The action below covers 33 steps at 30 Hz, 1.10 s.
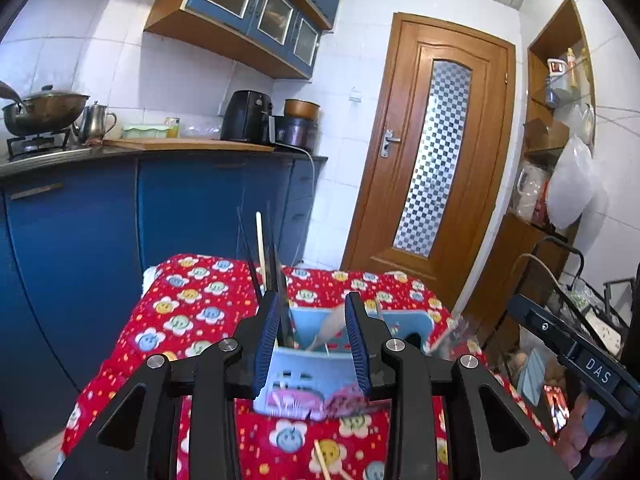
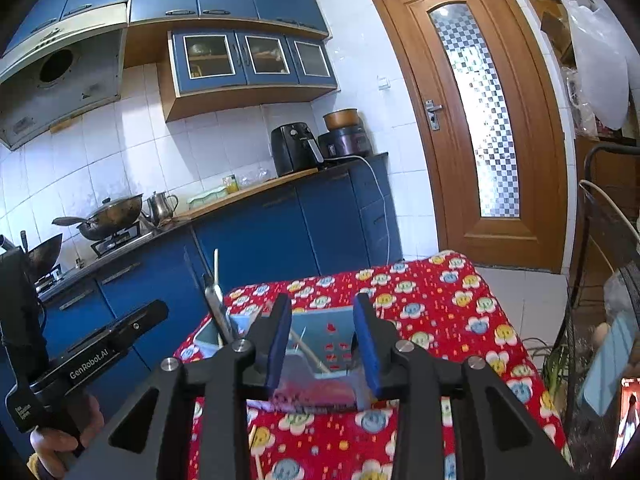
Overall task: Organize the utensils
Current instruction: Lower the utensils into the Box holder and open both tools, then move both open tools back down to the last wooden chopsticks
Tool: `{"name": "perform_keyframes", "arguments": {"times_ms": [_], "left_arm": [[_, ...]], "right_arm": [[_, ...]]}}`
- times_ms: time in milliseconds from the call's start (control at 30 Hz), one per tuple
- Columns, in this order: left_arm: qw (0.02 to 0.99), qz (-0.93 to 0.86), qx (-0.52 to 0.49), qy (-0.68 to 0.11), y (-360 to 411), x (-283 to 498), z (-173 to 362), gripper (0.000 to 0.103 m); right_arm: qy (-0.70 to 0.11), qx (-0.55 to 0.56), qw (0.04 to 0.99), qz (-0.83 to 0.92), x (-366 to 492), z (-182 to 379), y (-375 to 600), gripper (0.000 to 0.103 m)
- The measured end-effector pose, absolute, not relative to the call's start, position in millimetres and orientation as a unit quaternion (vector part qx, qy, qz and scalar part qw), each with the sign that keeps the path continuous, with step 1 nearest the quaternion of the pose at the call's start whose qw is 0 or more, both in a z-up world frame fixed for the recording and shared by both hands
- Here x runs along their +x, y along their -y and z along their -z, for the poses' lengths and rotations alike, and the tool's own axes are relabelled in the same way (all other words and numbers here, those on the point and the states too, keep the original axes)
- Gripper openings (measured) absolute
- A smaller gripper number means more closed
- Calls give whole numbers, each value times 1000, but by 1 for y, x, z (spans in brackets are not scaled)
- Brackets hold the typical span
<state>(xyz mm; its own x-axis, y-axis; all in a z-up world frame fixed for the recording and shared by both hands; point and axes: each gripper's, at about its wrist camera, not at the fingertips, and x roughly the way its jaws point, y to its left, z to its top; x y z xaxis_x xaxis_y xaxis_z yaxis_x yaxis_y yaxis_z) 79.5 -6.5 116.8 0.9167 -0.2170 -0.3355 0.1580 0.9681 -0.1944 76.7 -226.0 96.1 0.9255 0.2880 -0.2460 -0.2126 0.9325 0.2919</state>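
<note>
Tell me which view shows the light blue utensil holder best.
The left wrist view: the utensil holder sits between the fingers, showing its slotted front wall and chopsticks standing up. In the right wrist view the utensil holder shows mainly its back wall, its front blurred.

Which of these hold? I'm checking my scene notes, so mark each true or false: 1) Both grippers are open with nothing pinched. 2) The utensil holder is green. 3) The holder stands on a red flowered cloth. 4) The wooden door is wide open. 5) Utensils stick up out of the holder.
1) True: the left gripper and right gripper both stand open, nothing between the pads.
2) False: the utensil holder is light blue.
3) True: it stands on the red flowered cloth.
4) False: the wooden door is shut.
5) True: a pale chopstick and dark utensils rise from it.
</note>
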Motion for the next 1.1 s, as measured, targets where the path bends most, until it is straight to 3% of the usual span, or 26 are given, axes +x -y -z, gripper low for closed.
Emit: {"name": "perform_keyframes", "arguments": {"times_ms": [467,1100], "left_arm": [[963,100,-69,-239,17,37,-92,34],[926,99,-50,-362,28,42,-39,34]], "right_arm": [[-201,145,958,-143,36,-63,223,41],[-262,141,947,-121,26,-12,236,46]]}}
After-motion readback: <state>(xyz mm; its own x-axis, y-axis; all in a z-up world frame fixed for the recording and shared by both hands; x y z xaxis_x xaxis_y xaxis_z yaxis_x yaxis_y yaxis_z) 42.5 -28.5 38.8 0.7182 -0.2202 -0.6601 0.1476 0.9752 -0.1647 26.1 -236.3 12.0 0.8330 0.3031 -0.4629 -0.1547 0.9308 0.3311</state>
